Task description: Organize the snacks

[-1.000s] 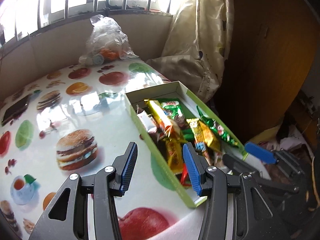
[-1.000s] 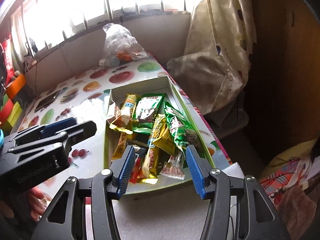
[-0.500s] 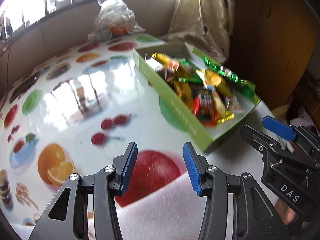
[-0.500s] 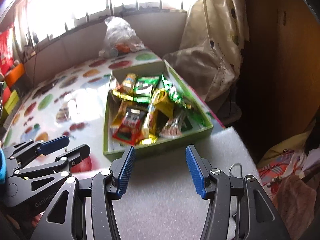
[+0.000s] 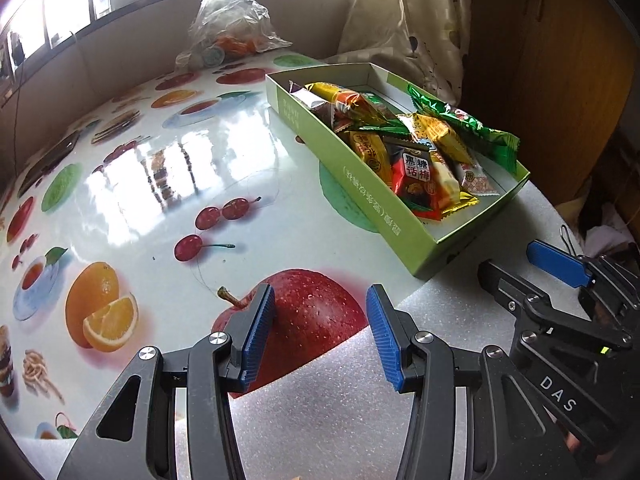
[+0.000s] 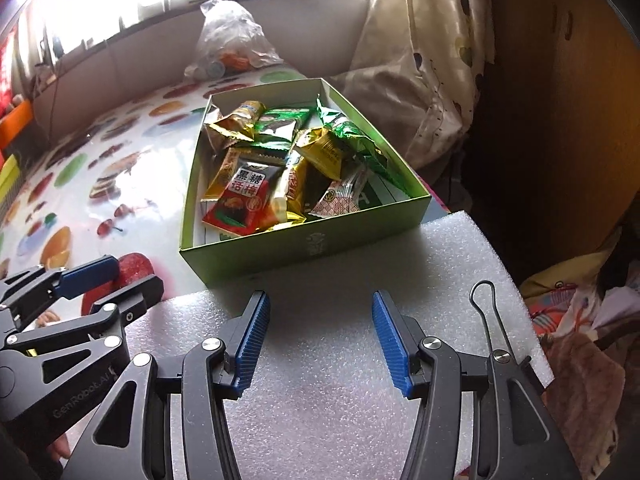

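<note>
2 empty claws (image 5: 320, 332) (image 6: 318, 336) near snack box (image 6: 304, 246)

snacks (image 6: 256, 184) in box (image 6: 304, 246) on table (image 5: 132, 184), bag (image 5: 230, 20) behind, perhaps touching wall

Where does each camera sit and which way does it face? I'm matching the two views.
Left wrist: on the left gripper, angled down at the table; right gripper shows beside it.
Right wrist: on the right gripper, over the foam sheet; left gripper shows.
Shared: green snack box, plastic bag.
</note>
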The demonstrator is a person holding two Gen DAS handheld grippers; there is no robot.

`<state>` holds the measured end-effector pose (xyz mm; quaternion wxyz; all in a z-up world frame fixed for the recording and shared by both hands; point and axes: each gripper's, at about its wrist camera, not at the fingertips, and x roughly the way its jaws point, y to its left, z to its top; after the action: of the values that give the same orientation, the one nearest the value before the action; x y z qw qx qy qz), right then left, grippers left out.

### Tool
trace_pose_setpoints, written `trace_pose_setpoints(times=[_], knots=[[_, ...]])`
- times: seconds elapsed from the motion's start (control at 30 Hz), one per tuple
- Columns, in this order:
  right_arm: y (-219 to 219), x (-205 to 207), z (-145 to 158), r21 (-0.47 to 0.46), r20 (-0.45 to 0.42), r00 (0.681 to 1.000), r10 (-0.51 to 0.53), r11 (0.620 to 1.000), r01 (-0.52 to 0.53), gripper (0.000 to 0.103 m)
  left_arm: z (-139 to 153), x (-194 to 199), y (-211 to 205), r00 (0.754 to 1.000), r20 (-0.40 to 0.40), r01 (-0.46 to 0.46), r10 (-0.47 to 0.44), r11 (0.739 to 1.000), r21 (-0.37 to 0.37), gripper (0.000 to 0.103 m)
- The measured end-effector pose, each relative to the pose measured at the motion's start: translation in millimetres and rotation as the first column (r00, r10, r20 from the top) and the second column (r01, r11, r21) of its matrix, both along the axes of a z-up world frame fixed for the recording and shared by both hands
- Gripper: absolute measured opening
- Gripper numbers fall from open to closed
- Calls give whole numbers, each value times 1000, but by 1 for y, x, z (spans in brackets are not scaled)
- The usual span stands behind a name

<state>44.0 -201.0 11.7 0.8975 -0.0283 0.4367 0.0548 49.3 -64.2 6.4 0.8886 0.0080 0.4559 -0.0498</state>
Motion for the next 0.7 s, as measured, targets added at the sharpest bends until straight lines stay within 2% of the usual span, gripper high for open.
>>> trace_pose_setpoints(times=[0.7], knots=[[-3, 0, -1, 17, 3, 1000, -27, 1000, 26, 54, 1, -1, -1, 1000, 7, -8, 8, 1000, 14, 49]])
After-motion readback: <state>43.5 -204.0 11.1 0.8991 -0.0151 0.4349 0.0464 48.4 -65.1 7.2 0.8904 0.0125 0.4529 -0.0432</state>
